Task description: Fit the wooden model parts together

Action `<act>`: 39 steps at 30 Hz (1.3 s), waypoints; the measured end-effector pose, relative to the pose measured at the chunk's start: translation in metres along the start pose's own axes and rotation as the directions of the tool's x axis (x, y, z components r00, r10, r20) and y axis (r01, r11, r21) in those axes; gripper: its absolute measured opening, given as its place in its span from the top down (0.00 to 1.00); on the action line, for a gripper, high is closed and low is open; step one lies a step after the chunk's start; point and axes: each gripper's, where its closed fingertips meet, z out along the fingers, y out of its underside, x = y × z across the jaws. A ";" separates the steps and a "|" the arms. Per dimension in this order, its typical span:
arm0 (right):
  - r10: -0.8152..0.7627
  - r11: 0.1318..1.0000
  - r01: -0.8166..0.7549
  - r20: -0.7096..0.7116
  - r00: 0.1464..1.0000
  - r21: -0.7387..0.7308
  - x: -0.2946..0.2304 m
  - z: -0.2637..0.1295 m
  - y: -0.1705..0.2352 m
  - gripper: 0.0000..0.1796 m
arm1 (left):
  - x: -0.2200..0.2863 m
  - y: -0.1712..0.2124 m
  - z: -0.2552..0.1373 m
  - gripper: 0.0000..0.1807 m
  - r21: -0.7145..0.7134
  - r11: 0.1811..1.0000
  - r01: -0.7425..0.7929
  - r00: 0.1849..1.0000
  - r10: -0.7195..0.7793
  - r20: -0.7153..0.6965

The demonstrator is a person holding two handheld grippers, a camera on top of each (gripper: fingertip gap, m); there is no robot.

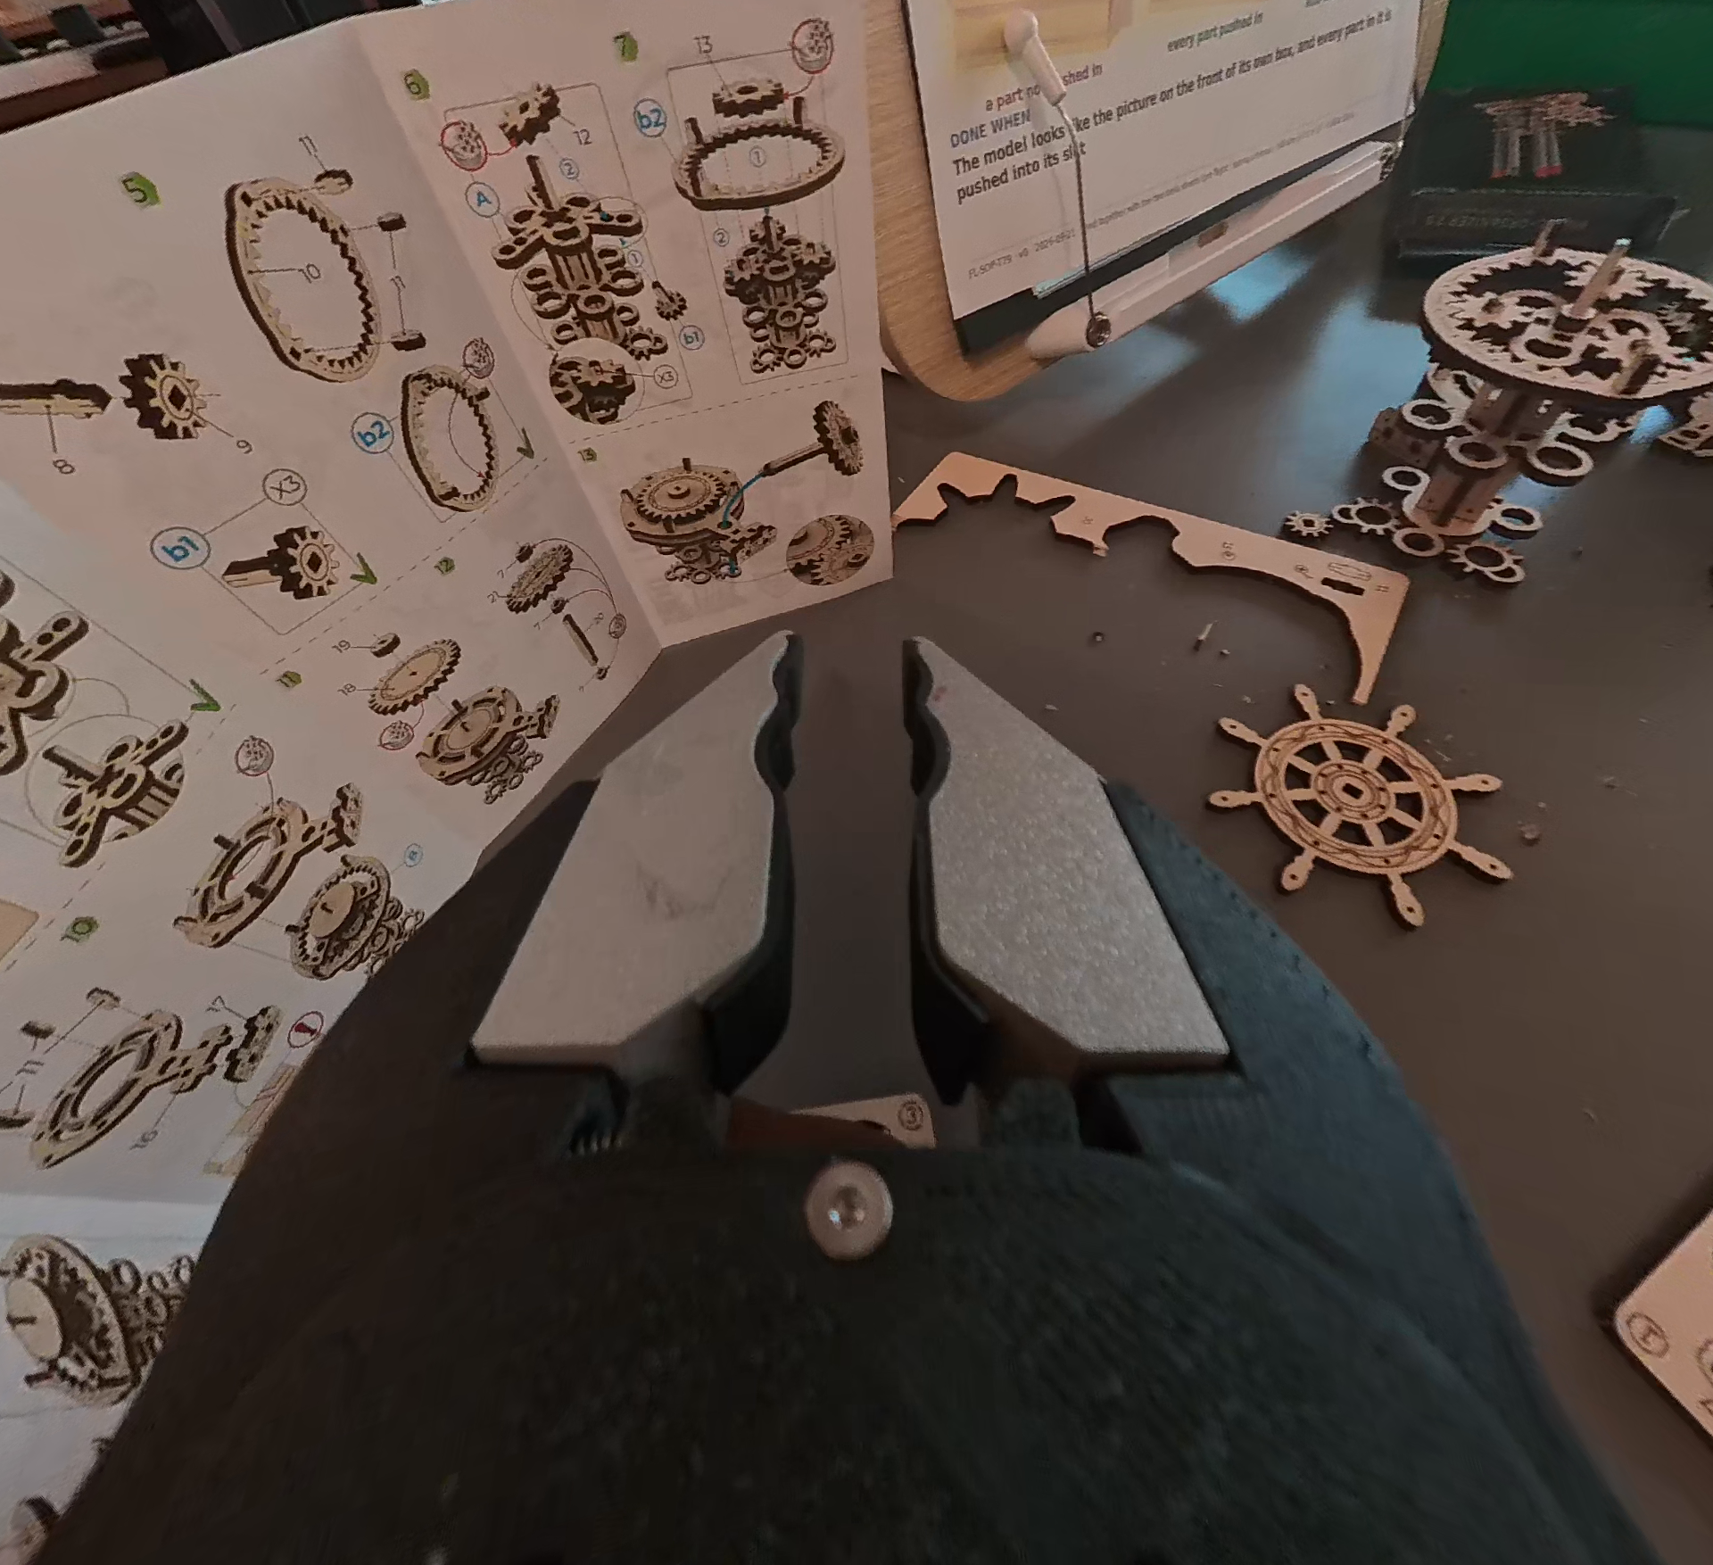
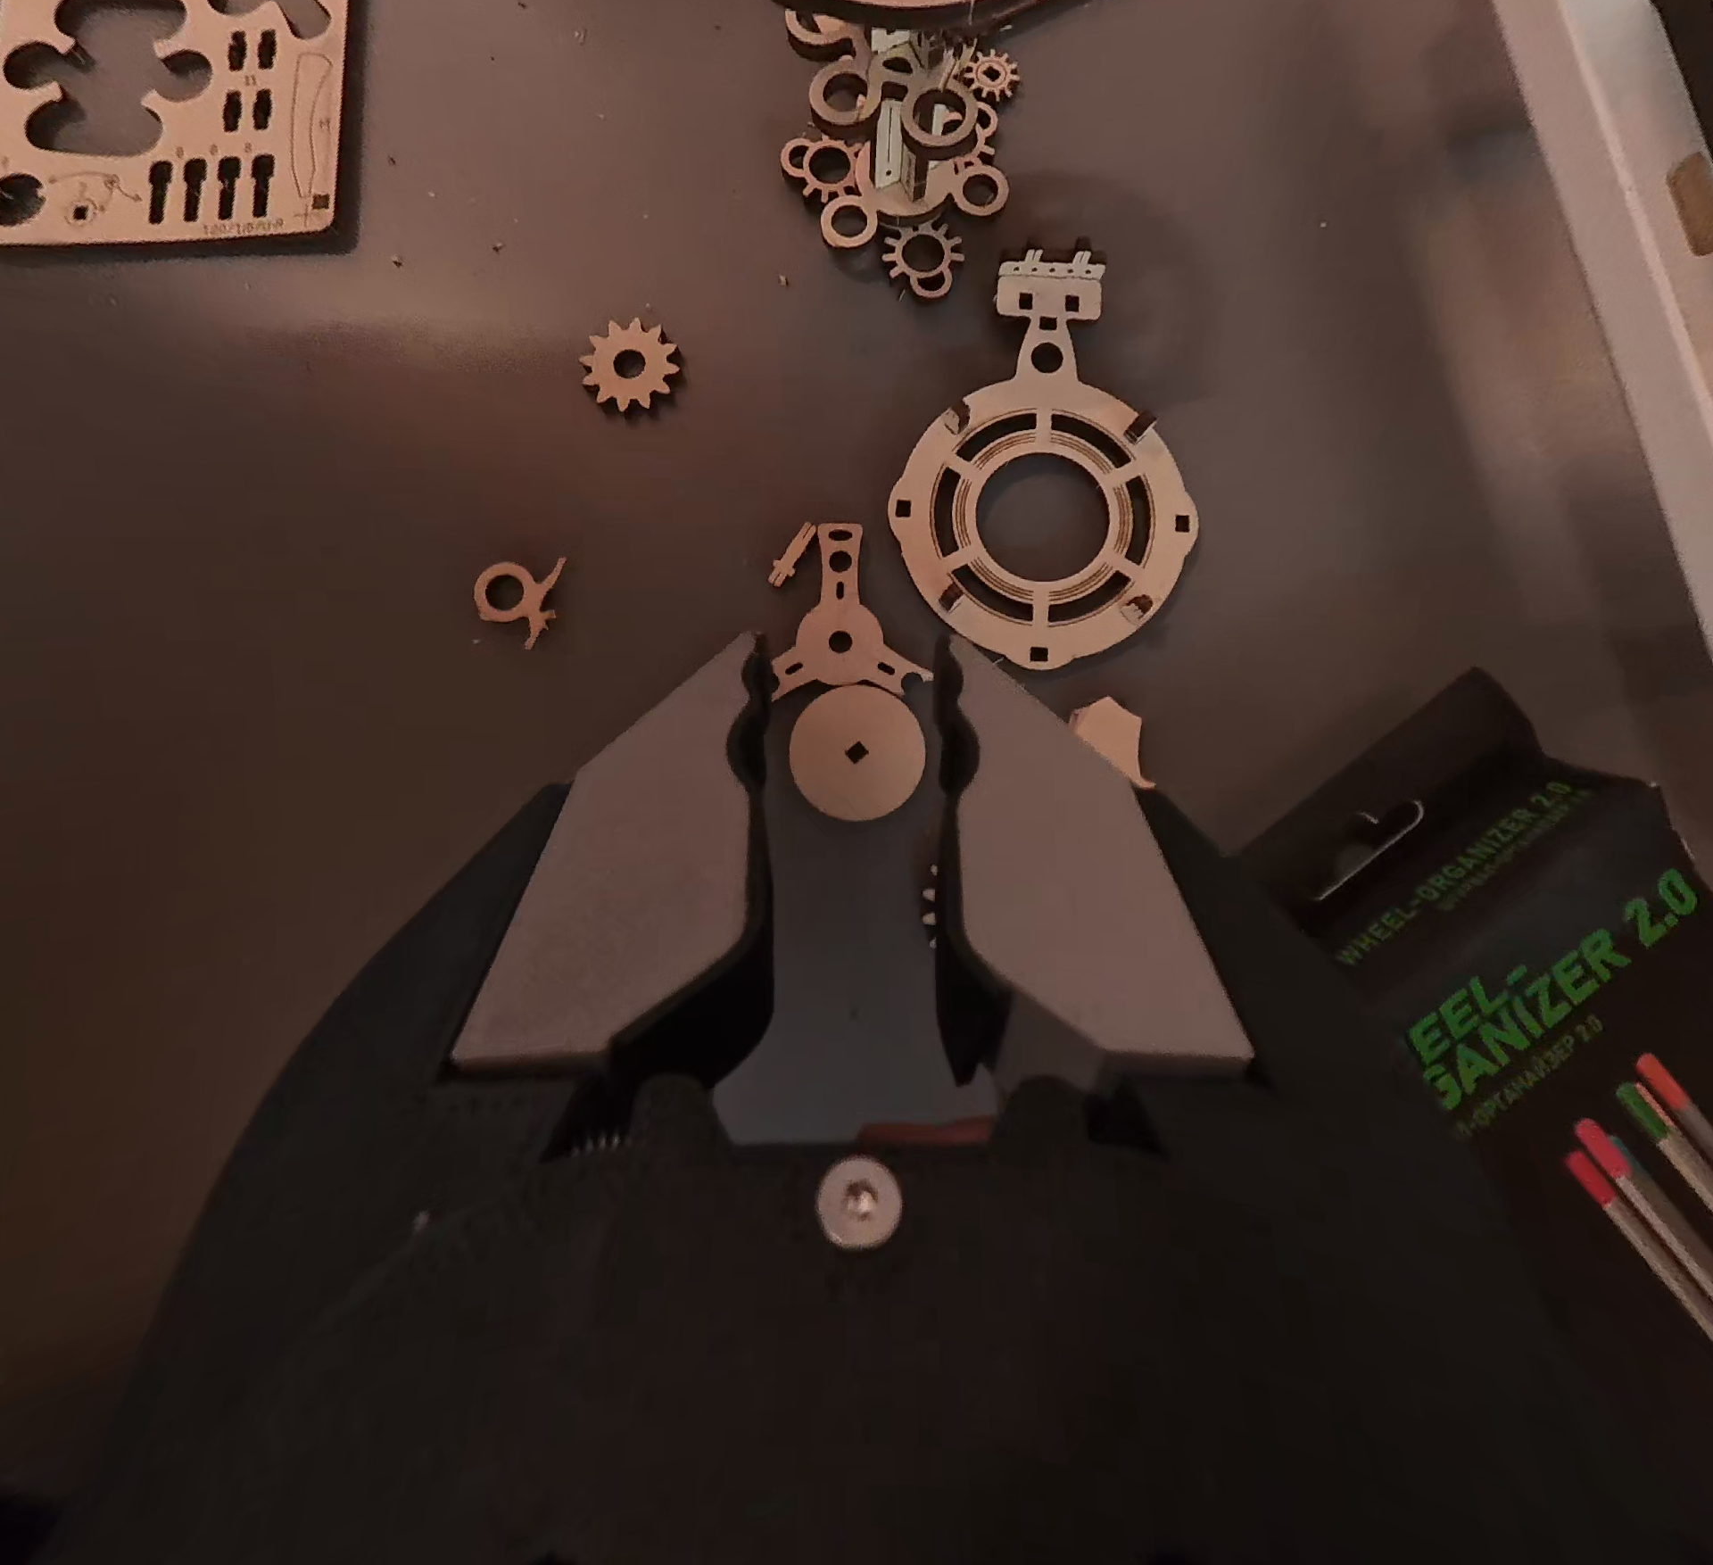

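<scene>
Table (image 2: 371,454): three-armed part (image 2: 839,631) stem points away.

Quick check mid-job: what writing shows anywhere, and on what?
I don't transcribe writing; it appears on:
Folded instruction sheet, left: printed step marks.
White card on wooden stand: printed lines.
Black box, right: green print.
Punched wooden sheet: tiny engraved marks, too small.
</scene>
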 end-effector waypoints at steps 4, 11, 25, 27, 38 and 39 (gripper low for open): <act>0.010 0.999 -0.010 -0.002 1.000 0.034 0.002 0.001 -0.006 0.83 | 0.003 0.000 0.000 0.89 -0.002 1.000 -0.006 1.000 0.005 -0.008; 0.007 0.995 -0.004 -0.034 0.999 0.096 0.008 -0.002 -0.015 0.83 | 0.004 0.000 0.001 0.89 -0.004 1.000 0.000 1.000 0.000 -0.016; -0.107 0.948 0.089 0.042 0.993 0.305 -0.033 0.016 -0.078 0.83 | 0.075 -0.014 -0.004 0.85 0.036 0.995 -0.095 0.973 0.100 -0.207; -0.109 0.938 0.096 0.021 0.994 0.334 -0.033 0.012 -0.085 0.83 | 0.065 -0.032 -0.022 0.83 0.084 0.995 -0.059 0.990 0.069 -0.124; -0.052 0.943 0.042 0.021 0.998 0.331 -0.040 0.009 -0.091 0.84 | -0.067 -0.044 -0.168 0.82 0.030 0.999 0.035 0.950 -0.043 0.311; -0.063 0.946 0.055 0.016 0.998 0.319 -0.041 0.012 -0.090 0.84 | -0.074 -0.038 -0.175 0.82 0.014 0.999 0.036 0.937 -0.039 0.347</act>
